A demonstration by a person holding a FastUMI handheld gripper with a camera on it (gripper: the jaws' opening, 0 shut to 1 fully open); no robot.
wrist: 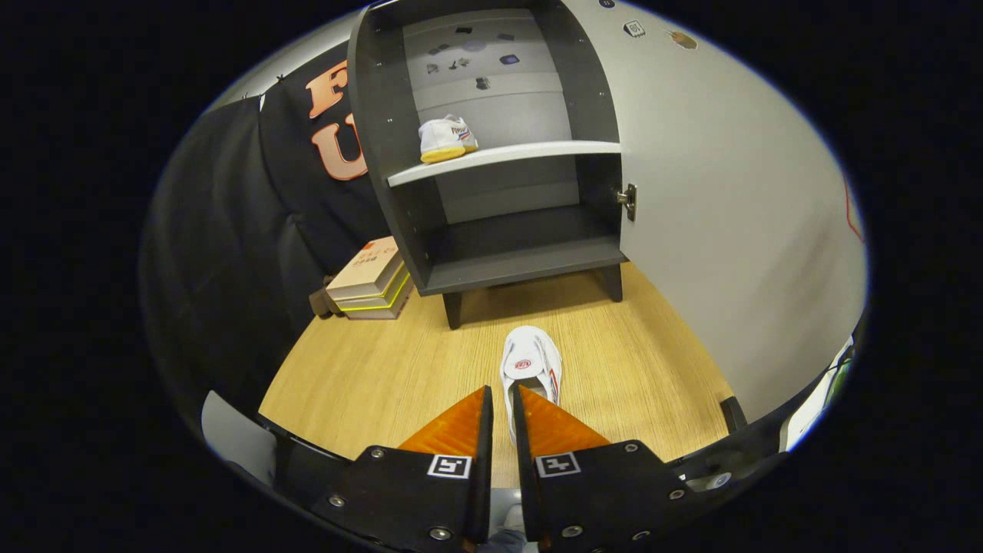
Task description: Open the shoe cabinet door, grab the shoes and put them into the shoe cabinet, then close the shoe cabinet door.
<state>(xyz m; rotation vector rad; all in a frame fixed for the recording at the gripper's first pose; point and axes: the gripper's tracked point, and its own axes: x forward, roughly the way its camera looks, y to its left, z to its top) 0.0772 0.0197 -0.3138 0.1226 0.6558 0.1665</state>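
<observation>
Wooden tabletop (369,369) spreads under my tool (502,403), whose fingers stand nearly together with only a slim gap, gripping nothing that I can make out. Just ahead of the tips lies the second shoe (531,367), heel toward me. Beyond stands the shoe cabinet (491,153), door (729,215) swung open, one shoe on its shelf (447,140). I should spread the fingers, straddle the heel collar, and pinch firmly before lifting.
</observation>
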